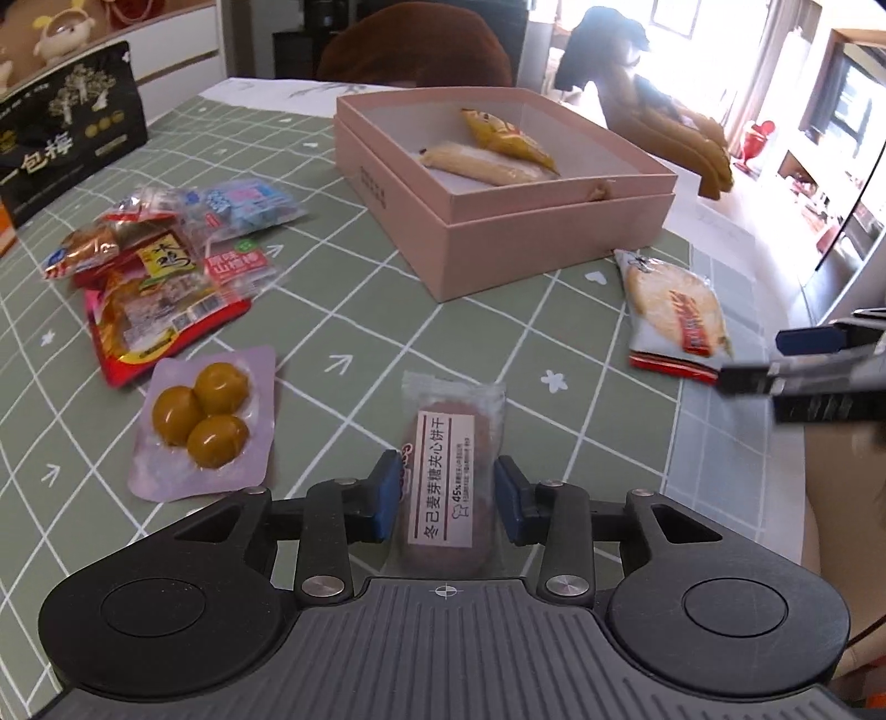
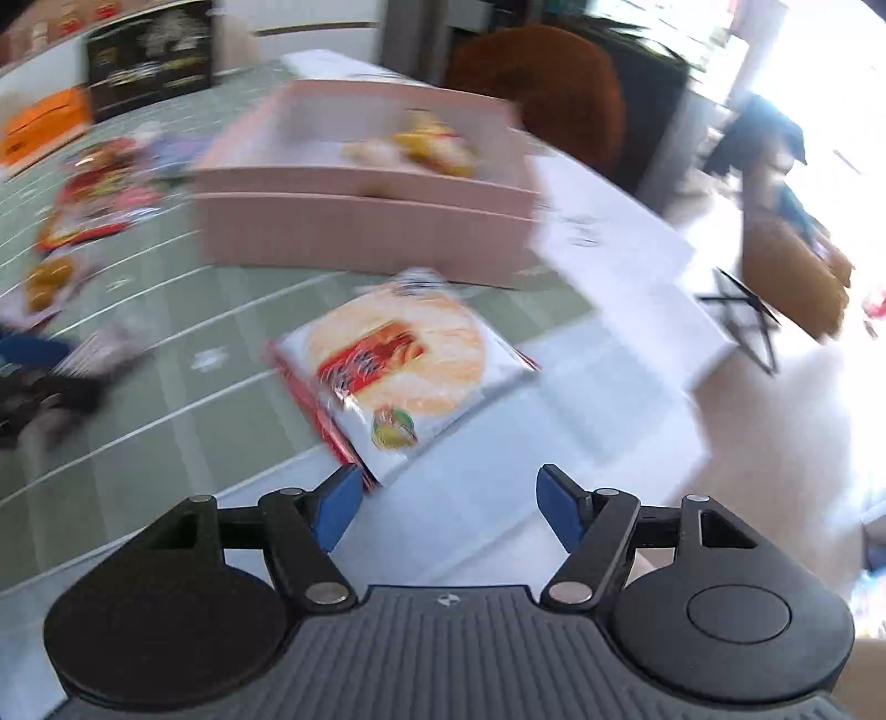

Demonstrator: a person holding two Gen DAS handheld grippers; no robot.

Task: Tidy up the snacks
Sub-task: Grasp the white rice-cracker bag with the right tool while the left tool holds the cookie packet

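A: Left wrist view, count?
B: One pink box (image 1: 498, 183) holding two snack packets (image 1: 495, 149). One biscuit packet (image 1: 451, 471) lies on the tablecloth between the left gripper (image 1: 447, 498) pads, jaws spread, gaps visible.

A: Right wrist view?
B: Blurred. Right gripper (image 2: 446, 509) spread, empty; one rice cracker packet (image 2: 404, 371) just ahead.

This is a home, a dining table in a living room. The table wears a green grid-patterned tablecloth (image 1: 343, 310). Behind it stands a brown upholstered chair (image 1: 415, 47); to the table's left a white shelf holds plush toys (image 1: 55, 33). Beyond the table's right side, curtains (image 1: 775, 66) hang at bright windows, near a television (image 1: 853, 111).
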